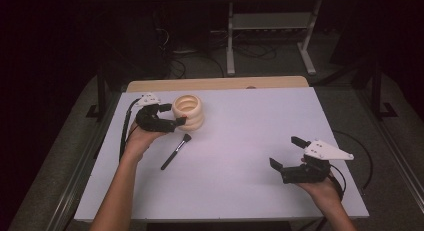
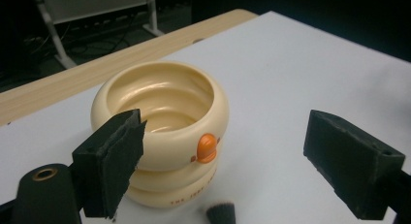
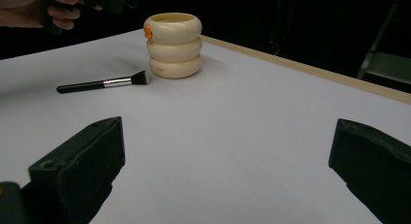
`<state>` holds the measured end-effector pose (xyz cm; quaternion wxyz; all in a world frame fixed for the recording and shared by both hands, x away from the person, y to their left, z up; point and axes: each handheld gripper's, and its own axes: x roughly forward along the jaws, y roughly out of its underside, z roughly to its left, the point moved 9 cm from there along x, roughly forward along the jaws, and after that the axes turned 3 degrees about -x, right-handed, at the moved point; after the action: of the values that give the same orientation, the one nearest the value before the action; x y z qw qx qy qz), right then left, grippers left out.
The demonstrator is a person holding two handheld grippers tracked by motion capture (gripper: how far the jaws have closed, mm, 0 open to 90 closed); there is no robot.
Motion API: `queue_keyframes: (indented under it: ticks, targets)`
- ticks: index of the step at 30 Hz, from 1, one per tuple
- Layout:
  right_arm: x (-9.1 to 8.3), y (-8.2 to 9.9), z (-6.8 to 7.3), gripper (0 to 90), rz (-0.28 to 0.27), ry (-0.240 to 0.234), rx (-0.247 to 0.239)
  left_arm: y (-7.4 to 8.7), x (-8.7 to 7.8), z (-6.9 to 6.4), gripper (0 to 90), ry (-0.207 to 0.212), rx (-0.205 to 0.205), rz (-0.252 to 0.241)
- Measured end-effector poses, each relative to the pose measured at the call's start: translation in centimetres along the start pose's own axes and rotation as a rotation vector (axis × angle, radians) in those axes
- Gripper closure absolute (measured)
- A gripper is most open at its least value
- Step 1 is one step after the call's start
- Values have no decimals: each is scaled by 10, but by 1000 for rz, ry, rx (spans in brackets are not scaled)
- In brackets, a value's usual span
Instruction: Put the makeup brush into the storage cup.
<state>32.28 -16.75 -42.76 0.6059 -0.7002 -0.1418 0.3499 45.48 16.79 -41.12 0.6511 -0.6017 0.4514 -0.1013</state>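
Both grippers stand with their jaws wide apart and hold nothing. On the high view the left gripper (image 1: 171, 114) sits at the far left of the white table (image 1: 250, 141), right beside a cream pot (image 1: 188, 111) made of three stacked rings, with one jaw at the pot's near side and the other by its rim; whether either pad touches it cannot be told. A black-handled makeup brush (image 1: 175, 152) lies flat on the table just in front of the pot, its bristles toward the pot. The right gripper (image 1: 287, 153) rests low near the right front corner, well apart from both things. The left gripper view looks down into the pot's empty hollow and shows a small orange knob (image 2: 207, 147) on its top ring and faint lettering on the bottom ring, with the brush tip at the lower edge. The right gripper view shows the whole brush (image 3: 103, 82) lying left of the pot (image 3: 174, 44), its silver collar plain, and the other hand (image 3: 41, 10) at the upper left.
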Motion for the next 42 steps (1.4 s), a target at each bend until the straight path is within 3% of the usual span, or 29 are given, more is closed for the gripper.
queue_keyframes:
  ticks: [12, 17, 24, 42]
  targets:
    - [-1, 0, 0, 0, 2, 0, -1, 9, 4, 0, 138, -18, 5, 102]
    - [-1, 0, 0, 0, 1, 1, -4, 14, 6, 0, 139, -22, -12, 139]
    - [-1, 0, 0, 0, 2, 2, -3, 20, 7, 0, 144, -20, 2, 205]
    - [0, 0, 0, 0, 7, 1, -1, 31, 10, 0, 195, -42, -8, 313]
